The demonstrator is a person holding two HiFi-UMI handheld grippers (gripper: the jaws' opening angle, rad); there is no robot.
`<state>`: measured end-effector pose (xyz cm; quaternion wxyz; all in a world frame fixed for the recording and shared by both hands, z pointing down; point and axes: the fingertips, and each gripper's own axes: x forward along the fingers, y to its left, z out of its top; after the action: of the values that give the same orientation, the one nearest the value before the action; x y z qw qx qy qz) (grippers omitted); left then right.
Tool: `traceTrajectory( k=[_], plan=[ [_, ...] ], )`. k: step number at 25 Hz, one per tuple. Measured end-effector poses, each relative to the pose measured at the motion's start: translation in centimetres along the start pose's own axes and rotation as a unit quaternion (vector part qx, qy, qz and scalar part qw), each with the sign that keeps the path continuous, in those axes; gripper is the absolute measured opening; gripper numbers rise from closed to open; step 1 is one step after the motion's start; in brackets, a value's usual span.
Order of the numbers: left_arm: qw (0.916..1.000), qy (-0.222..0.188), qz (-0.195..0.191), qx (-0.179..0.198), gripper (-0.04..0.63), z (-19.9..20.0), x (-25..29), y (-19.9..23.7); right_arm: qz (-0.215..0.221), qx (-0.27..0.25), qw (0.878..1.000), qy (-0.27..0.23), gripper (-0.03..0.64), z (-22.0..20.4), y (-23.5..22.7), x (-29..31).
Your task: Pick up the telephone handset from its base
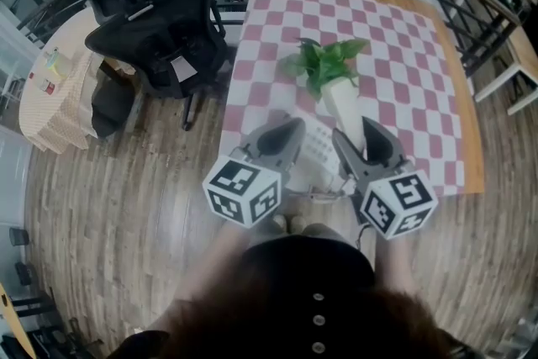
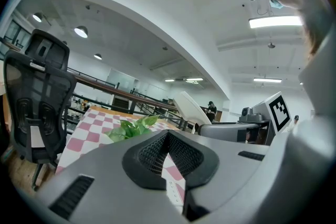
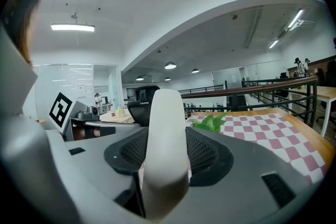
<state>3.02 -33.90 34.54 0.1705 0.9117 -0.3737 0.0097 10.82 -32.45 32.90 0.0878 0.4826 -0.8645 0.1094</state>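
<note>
While the left tool [image 2: 168, 136] hangs with jaws closed on nothing, just left of the telephone base [image 1: 315, 149] on the checked tabletop [image 1: 403, 63], the base sits unsteadied. Right tool [image 3: 167, 139] is clenched on the white handset [image 3: 167, 107], upright, apparently lifted off the base.

Risks:
- The smooth shell is gripped low and may pivot or slip.
- Any cord could drag the base.
- The plant [image 1: 324, 63] is close behind, and a swing could clip it.
</note>
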Motion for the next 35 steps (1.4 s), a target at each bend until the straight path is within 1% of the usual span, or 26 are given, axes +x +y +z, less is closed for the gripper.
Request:
traceTrajectory(
  k=[11,15,35],
  plan=[
    [1.0000,0.000,0.000,-0.001,0.006,-0.1,-0.1,-0.2,0.006,-0.003,1.000,-0.007,0.221,0.4,0.2,-0.1],
    [0.9999,0.009,0.006,0.000,0.006,-0.5,-0.1,-0.1,0.012,-0.005,1.000,-0.012,0.221,0.4,0.4,-0.3],
    [0.9998,0.018,0.009,-0.006,0.006,-1.3,-0.2,-0.8,0.019,-0.018,1.000,-0.006,0.221,-0.2,0.3,-0.7]
  ],
)
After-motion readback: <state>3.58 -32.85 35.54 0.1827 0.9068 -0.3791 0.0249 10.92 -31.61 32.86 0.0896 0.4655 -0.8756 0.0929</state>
